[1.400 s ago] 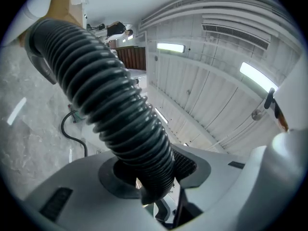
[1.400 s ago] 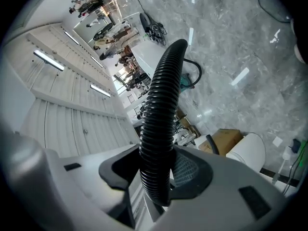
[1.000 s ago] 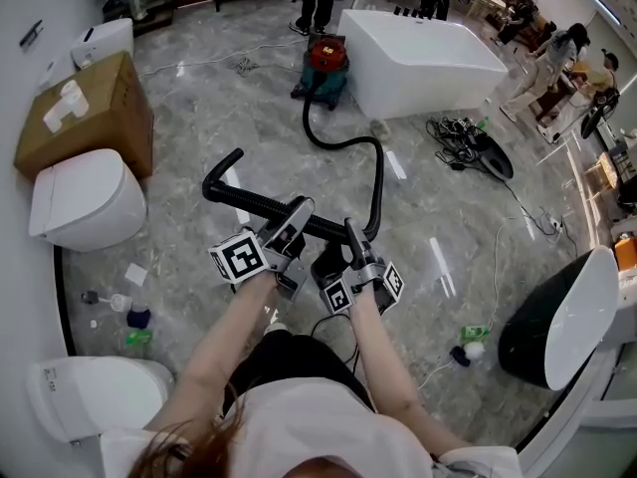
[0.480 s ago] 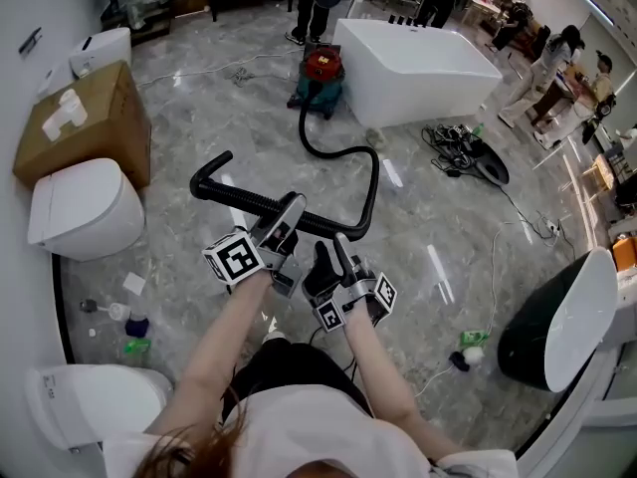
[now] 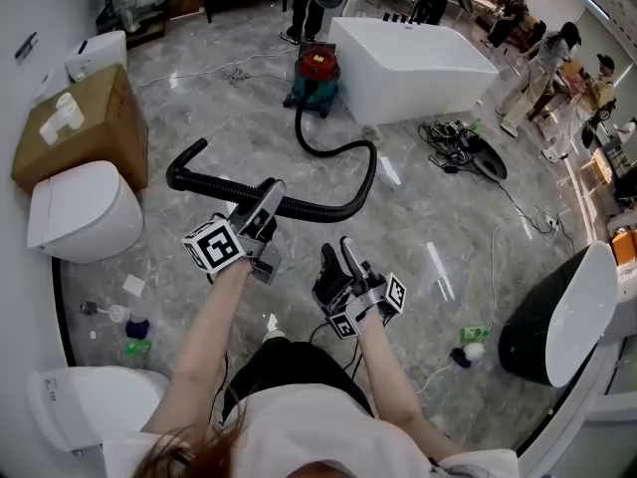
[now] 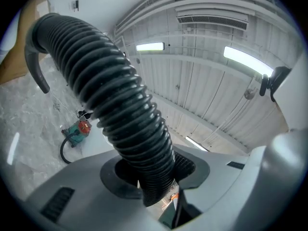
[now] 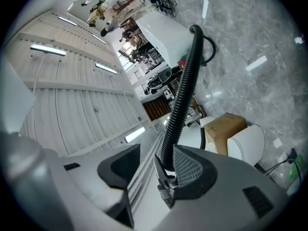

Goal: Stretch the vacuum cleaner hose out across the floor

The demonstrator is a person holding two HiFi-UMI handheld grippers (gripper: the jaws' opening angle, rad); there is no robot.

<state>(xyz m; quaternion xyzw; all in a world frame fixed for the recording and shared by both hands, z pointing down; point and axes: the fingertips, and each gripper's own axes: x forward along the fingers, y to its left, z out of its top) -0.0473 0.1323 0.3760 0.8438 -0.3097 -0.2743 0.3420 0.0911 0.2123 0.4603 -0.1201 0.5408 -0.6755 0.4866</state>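
Left gripper (image 5: 267, 203): left of centre in the head view, jaws clamped on the hose (image 5: 318, 209). In its own view the ribbed black tube sits pinched between the two pads and rises toward the upper left.
Right gripper (image 5: 336, 255): just right of centre and lower in the head view, clear of the hose. Its jaws stand apart with nothing between them. In the right gripper view the hose (image 7: 185, 81) passes beyond the right-hand pad, not inside the gap.
Hose: lifted off the floor (image 5: 199, 118) where the left gripper holds it. From there one part runs left and bends up to a curved end piece at the centre left of the frame. The other part sweeps right, then curls up toward the top centre in a hook shape.
Vacuum cleaner (image 5: 317, 71): a red-topped, teal-bodied canister at the top centre of the head view, standing just beside the white bathtub (image 5: 413, 63). The hose joins it there.
Surroundings: a cardboard box (image 5: 80, 127) at the upper left, with a white toilet (image 5: 85, 212) just below it — both well apart from the grippers.
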